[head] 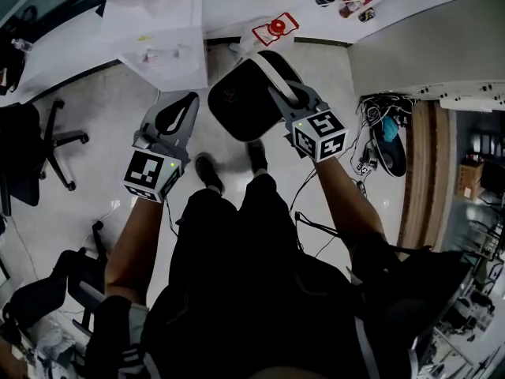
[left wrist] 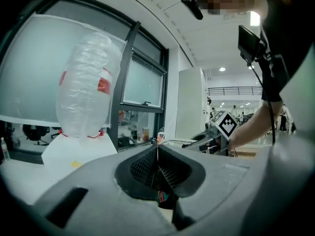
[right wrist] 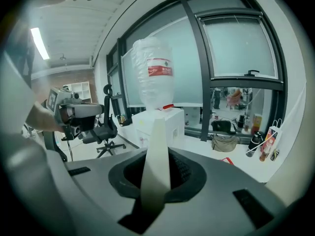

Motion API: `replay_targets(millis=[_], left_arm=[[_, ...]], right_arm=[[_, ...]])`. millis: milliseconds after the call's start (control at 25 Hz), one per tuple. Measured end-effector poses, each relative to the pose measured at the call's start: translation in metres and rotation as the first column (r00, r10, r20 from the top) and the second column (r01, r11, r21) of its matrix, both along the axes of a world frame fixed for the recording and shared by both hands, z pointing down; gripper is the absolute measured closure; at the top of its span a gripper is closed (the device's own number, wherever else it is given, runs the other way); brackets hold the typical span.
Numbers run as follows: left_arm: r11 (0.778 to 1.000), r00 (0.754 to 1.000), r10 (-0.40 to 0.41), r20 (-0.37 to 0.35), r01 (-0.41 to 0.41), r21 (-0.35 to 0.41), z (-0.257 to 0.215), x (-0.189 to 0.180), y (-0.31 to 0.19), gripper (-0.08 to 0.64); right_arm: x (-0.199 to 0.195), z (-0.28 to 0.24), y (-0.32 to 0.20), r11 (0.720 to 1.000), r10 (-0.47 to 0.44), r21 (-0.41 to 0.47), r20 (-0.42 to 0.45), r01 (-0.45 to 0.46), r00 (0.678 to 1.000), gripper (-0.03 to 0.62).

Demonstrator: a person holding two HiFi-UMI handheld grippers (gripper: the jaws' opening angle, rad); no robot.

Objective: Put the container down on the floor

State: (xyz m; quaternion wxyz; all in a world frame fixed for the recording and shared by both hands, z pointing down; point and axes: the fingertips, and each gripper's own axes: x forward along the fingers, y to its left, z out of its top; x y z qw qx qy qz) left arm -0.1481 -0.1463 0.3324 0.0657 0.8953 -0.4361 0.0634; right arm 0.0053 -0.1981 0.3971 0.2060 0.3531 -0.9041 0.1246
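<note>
Pale floor (head: 102,133), right gripper (head: 278,85) jaws gripping dark rounded container (head: 237,105), left gripper (head: 183,103) jaws together

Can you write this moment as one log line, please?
right hand-held gripper: shut on black rounded-square container with white edge | container: held above pale shiny floor, not down yet | left hand-held gripper: shut, empty

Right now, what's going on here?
A person stands with a gripper in each hand. The right gripper has its fingers closed on the pale rim of a dark container and holds it in the air above the floor, just ahead of the person's shoes. The left gripper is beside it, with its fingers together and nothing between them. The container is not yet on the floor.
</note>
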Motion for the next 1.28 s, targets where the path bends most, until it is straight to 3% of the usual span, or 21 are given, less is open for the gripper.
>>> replay_targets(millis=[400,640,1280], left_arm=[[0.998,0.999,-0.032,-0.003,0.032,-0.061,0.064,0.030,-0.030,0.548],[0.988,0.994,-0.094,-0.061,0.086,-0.127,0.108,0.032,-0.050,0.549],[0.969,0.991,-0.127,0.036,0.132,-0.210,0.225,0.039,-0.089,0.548]], right_arm=[[0.002,0.090,-0.034,0.990,-0.124,-0.074,-0.047,0.120,0.991,0.537],[0.001,0.144,-0.054,0.981,-0.162,-0.115,-0.061,0.154,0.985,0.537],[-0.008,0.280,-0.091,0.962,-0.203,-0.198,-0.067,0.186,0.977,0.537]])
